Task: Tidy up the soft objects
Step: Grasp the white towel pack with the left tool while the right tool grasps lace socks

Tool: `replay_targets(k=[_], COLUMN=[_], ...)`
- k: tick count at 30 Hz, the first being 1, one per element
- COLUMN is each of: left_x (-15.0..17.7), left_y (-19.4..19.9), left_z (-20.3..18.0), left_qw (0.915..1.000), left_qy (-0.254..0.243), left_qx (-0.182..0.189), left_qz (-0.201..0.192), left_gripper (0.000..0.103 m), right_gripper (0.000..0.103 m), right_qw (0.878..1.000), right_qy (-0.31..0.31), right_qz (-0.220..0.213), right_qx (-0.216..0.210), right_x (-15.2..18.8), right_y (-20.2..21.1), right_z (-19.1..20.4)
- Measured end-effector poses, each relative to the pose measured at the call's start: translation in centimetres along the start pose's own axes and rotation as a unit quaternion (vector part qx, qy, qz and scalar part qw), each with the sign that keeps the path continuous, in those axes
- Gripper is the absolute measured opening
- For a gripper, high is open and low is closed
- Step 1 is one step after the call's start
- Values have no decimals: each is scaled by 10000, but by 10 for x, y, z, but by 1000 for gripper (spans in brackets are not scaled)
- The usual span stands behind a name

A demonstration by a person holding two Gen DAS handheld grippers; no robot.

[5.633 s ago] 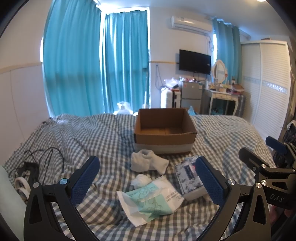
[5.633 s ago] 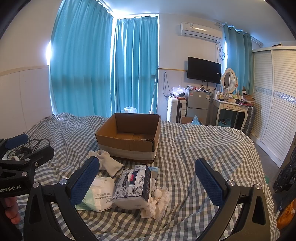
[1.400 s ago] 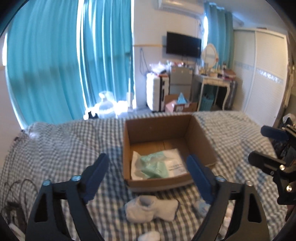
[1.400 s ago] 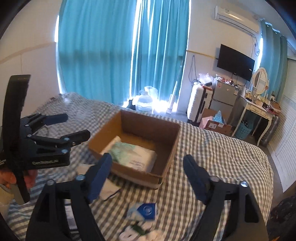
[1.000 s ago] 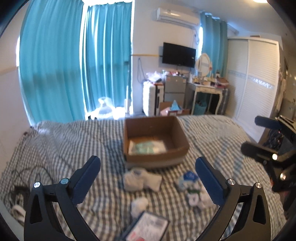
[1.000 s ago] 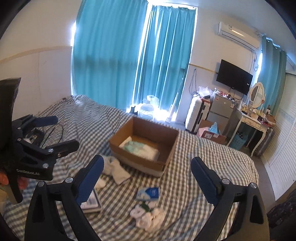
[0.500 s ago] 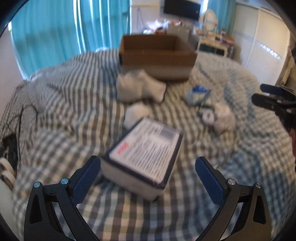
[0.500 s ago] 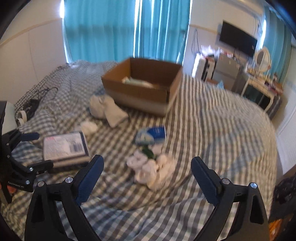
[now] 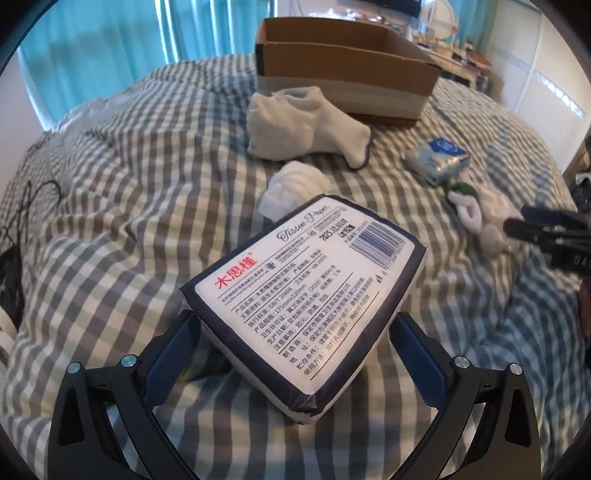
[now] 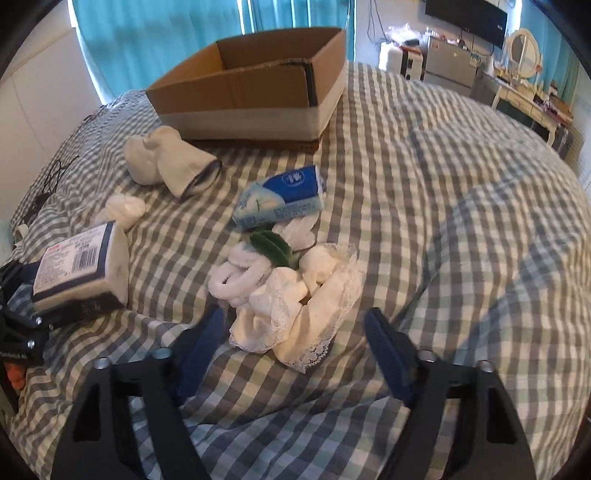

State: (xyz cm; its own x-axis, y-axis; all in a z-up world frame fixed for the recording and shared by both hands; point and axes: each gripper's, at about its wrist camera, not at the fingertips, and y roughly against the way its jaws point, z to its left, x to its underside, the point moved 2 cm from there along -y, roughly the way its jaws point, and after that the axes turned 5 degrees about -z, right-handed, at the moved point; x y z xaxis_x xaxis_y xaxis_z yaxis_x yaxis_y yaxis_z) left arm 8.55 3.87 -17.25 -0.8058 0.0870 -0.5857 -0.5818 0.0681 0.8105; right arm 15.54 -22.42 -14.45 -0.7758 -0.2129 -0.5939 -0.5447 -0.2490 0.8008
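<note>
Your left gripper (image 9: pixel 295 347) straddles the tissue pack (image 9: pixel 306 295) on the bed (image 9: pixel 110 206); whether its pads touch is hidden. Your right gripper (image 10: pixel 295 343) gapes empty around the white lace bundle (image 10: pixel 295 295). The cardboard box (image 10: pixel 251 85) hides its contents.

1. A bed (image 10: pixel 461 177) covered in a grey, white and pale green checked cover fills most of both views.
2. Teal curtains (image 10: pixel 177 33) hang behind it, with bright daylight showing at their edges.
3. A dark wall-mounted television (image 10: pixel 466 12) sits at the upper right.
4. Below it stand a grey cabinet (image 10: pixel 448 72) and a cream dressing table (image 10: pixel 524 99) with an oval mirror (image 10: pixel 524 44).
5. White louvred wardrobe doors (image 9: pixel 543 74) line the right side.
6. Black cables (image 9: pixel 22 218) trail over the bed's left edge.
</note>
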Motion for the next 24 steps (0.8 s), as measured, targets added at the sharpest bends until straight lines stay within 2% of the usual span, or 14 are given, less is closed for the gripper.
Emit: replay_targets(k=[1, 2, 3, 4, 5, 8, 13, 18, 24], left_x=[-2, -3, -5, -6, -8, -9, -8, -8, -10], left_y=[-3, -5, -7, -10, -11, -12, 3, 13, 38], left_z=[2, 3, 4, 4, 3, 0, 0, -3, -7], left_qw=[10000, 9999, 9999, 9999, 9999, 9999, 9986, 9974, 9942], left_qy=[45, 71, 80, 66, 41, -59, -56, -58, -58], left_qx=[48, 73, 79, 88, 87, 99, 367, 456, 544], left_qz=[6, 2, -5, -21, -44, -97, -384, -559, -928], left_gripper=[103, 103, 103, 103, 103, 95, 82, 66, 62], right_gripper=[61, 51, 39, 31, 17, 14, 13, 13, 6], right_qw=[10000, 10000, 9999, 9998, 9998, 9997, 9996, 9994, 9986], right_qy=[7, 34, 72, 110, 153, 257, 265, 260, 318], right_qz=[41, 78, 115, 141, 131, -3, -67, -146, -367], right_qx=[-25, -42, -53, -64, -68, -31, -107, -145, -200], right_x=[1, 2, 2, 2, 2, 4, 9, 11, 7], right_y=[-3, -5, -8, -10, -11, -3, 8, 20, 40], right_z=[0, 2, 4, 6, 8, 12, 17, 25, 35])
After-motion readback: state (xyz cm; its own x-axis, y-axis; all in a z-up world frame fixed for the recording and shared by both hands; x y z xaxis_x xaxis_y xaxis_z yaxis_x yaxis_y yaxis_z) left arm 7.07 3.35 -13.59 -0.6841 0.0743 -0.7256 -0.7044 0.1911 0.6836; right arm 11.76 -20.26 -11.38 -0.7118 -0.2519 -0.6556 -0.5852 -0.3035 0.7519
